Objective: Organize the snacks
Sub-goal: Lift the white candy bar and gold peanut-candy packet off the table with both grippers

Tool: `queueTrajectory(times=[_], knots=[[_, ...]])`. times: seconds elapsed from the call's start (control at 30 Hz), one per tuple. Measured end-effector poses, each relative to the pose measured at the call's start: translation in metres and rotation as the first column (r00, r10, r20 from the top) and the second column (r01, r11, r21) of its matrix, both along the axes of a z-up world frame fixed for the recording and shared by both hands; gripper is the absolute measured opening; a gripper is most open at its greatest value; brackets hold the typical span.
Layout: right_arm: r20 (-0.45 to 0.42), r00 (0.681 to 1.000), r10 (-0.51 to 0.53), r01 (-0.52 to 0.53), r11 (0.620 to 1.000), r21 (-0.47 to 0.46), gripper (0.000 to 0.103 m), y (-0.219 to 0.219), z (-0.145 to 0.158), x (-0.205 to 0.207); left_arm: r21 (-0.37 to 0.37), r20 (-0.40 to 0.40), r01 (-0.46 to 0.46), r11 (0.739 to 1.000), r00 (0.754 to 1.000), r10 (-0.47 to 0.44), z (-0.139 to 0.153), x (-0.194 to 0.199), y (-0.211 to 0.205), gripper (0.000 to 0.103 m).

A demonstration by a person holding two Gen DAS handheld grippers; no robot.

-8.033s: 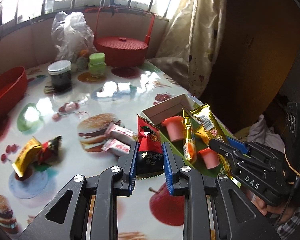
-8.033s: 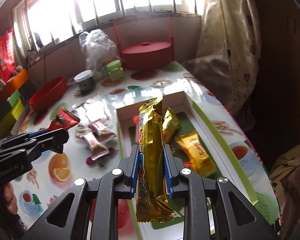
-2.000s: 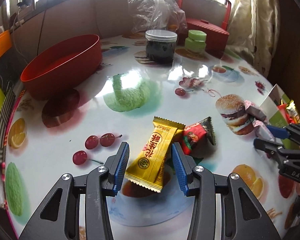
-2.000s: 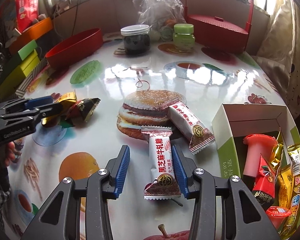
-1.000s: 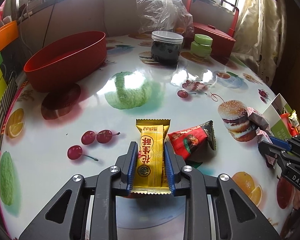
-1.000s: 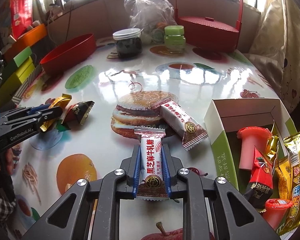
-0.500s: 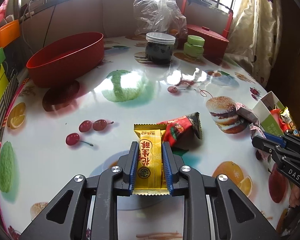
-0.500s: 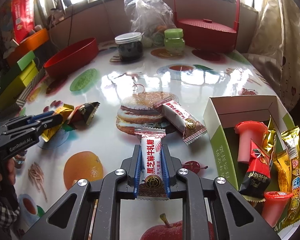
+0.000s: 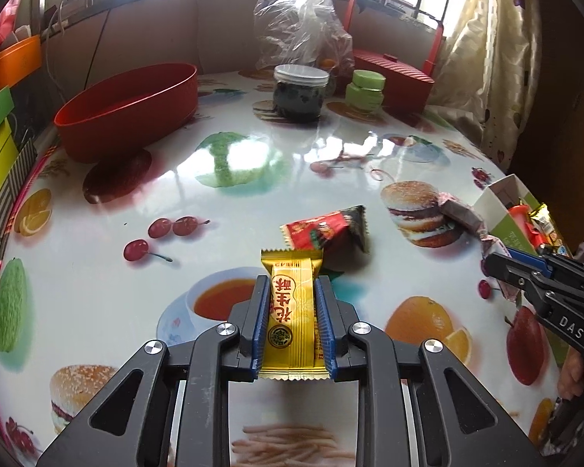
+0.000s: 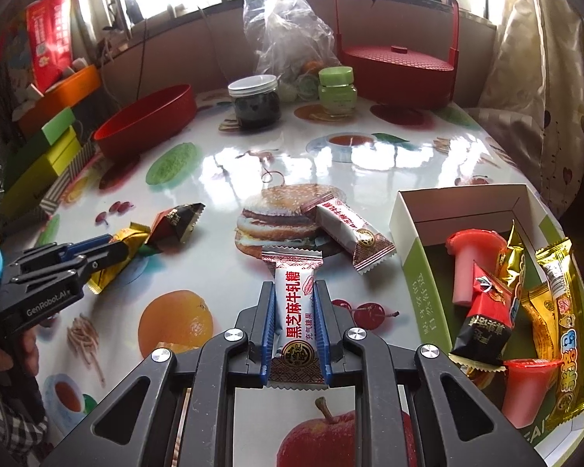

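left claw [image 9: 292, 311] grips yellow bar [image 9: 292, 311] | right claw [image 10: 294, 327] grips white bar [image 10: 294, 311] | box [image 10: 405, 225] right of right claw, nearer it

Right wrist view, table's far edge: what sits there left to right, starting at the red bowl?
red bowl → dark jar with white lid → green jar → red lidded basket

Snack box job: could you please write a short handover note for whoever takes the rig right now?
Left gripper: shut on the yellow snack bar.
Right gripper: shut on the white sesame candy.
Done: several snacks and jelly cups already lie in the green box.
Left: box both held packets, then the second white candy and the red-and-black packet on the table.
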State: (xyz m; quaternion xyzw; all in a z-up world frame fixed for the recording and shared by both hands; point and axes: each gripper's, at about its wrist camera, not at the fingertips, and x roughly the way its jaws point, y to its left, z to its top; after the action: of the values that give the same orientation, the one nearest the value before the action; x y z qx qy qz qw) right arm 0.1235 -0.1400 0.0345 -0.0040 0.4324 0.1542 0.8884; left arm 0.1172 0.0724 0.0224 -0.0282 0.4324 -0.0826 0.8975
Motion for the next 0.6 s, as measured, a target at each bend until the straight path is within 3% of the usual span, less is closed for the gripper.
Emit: queueTrajectory(times=[0.37,0.4,0.5,0.6], knots=[[0.003,1.0,-0.012,0.012,1.0,0.014,0.018,-0.006,0.002,-0.006,0.001,-0.013,0.007,1.0,1.0,-0.007,0.0,-0.004,-0.005,0.024],[0.004,1.0,-0.012,0.012,1.0,0.015,0.018,-0.006,0.003,-0.006,0.005,-0.018,0.006,1.0,1.0,-0.006,-0.001,-0.004,-0.006,0.026],[0.008,1.0,-0.011,0.011,1.0,0.016,0.018,-0.006,0.004,-0.006,0.02,-0.048,0.018,1.0,0.999,-0.017,-0.008,-0.005,-0.01,0.042],[0.008,1.0,-0.013,0.013,1.0,0.018,0.018,-0.007,0.004,-0.007,0.04,-0.045,0.024,0.999,0.999,-0.023,-0.01,-0.007,-0.014,0.044]])
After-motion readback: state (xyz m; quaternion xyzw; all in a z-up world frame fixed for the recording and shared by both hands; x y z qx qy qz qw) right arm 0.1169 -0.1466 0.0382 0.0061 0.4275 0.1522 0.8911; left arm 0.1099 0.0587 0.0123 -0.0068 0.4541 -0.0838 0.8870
